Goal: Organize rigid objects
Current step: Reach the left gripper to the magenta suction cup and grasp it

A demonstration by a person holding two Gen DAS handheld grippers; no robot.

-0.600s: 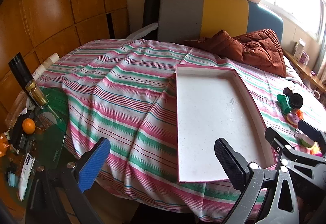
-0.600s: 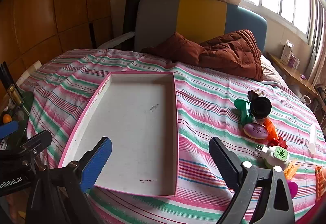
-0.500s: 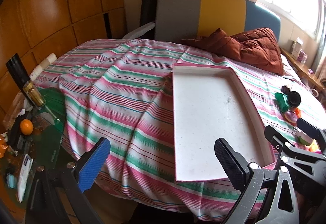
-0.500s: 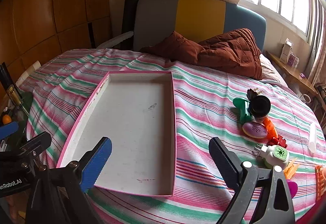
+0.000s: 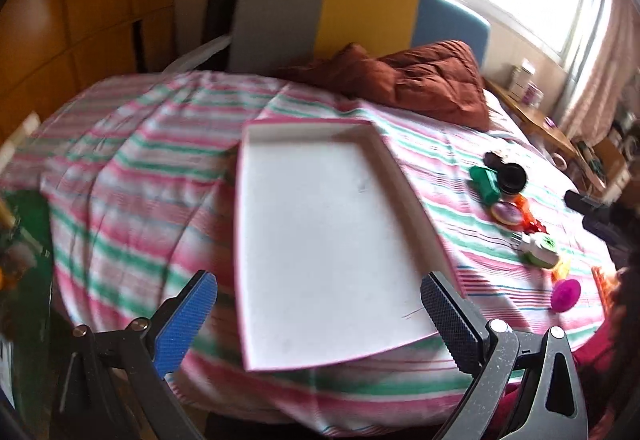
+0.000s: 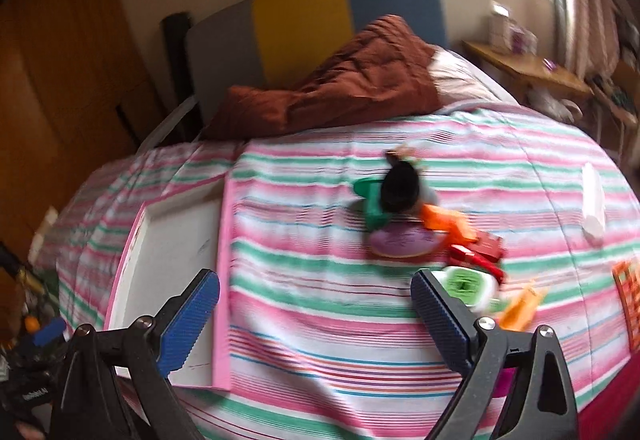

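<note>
On the bed [image 5: 132,176], spread with a pink, green and white striped sheet, lies a shallow white tray [image 5: 320,240] with a pink rim, and everything else sits in relation to it. The left tongs [image 5: 316,320] hang released just over the tray's near edge, their blue and black pads spread wide with the tray's near end between them, gripping nothing. To the right of the tray, apart from it, a cluster of small toys rests on the sheet: a green piece [image 6: 372,204], a black round jar [image 6: 400,186], a purple oval [image 6: 402,242], an orange piece [image 6: 444,222], a red piece [image 6: 480,252] and a white-and-green gadget [image 6: 468,286]. The right tongs [image 6: 316,320] are also released, held above the bare striped sheet between the tray and that cluster; the tray lies at their left pad, the white-and-green gadget just beyond their right pad. Both views are blurred. Beyond the tray a brown quilt [image 5: 420,84] is heaped against the headboard [image 5: 360,12].
</note>
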